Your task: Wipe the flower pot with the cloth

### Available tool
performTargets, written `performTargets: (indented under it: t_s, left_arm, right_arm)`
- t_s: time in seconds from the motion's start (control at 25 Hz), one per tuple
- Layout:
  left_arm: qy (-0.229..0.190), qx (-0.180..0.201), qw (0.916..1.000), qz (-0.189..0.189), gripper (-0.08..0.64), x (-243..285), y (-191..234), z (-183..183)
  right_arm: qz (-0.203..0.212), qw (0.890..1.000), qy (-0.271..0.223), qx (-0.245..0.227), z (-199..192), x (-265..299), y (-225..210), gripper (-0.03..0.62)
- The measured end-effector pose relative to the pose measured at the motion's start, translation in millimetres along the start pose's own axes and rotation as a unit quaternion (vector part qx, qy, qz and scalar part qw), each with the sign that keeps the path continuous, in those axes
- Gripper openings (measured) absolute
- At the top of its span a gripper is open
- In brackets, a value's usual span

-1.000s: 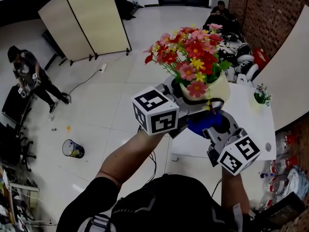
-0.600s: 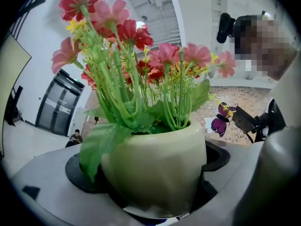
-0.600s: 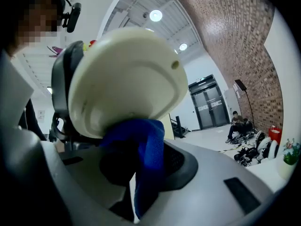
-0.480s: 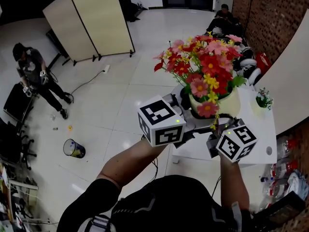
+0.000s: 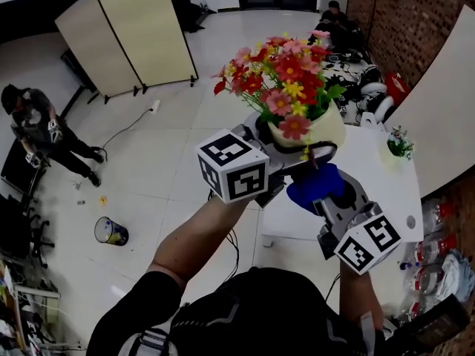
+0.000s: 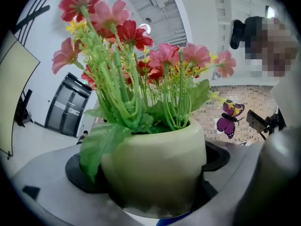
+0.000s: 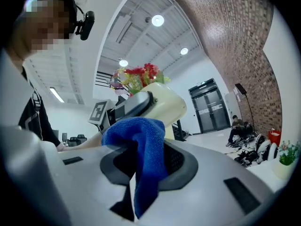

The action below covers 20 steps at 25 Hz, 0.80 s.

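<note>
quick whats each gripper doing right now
Left gripper: closed on the flower pot.
Right gripper: closed on the blue cloth.

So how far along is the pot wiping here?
Done: the left gripper holds the flower pot up off the table, and the right gripper is shut on the blue cloth. In hand: the cloth is at the pot's underside. Left: likely the pot's other sides, then setting it down.
</note>
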<state>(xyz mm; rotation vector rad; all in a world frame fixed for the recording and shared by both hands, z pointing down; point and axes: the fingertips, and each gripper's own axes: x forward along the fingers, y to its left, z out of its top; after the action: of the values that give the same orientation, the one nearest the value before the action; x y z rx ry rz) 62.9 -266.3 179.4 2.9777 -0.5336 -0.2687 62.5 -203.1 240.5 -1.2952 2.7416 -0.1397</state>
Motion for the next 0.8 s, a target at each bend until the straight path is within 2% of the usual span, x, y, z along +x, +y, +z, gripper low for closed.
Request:
performTargets:
  t_s: [0.12,0.36,0.6,0.8]
  left_arm:
    - [0.001,-0.01,0.9998,-0.015,0.577,2,-9,-3]
    - [-0.009,-0.034,0.9989,-0.031,0.577,2,-21,-9]
    - [-0.007,-0.003,0.999,-0.043,0.577,5,-49,-23]
    - [-0.016,-0.007,0.9988,-0.046,0.577,-10,-53,-19]
  right_arm:
    - [-0.003,1.0,0.006,-0.009,1,4,8,0.089]
    - [-0.016,1.0,0.026,-0.006,-8,18,-7,0.089]
    - [-0.024,0.999,0.041,0.006,-25,28,-30,0.089]
    - [-0.021,0.999,0.039,0.013,-31,38,-27,0.09]
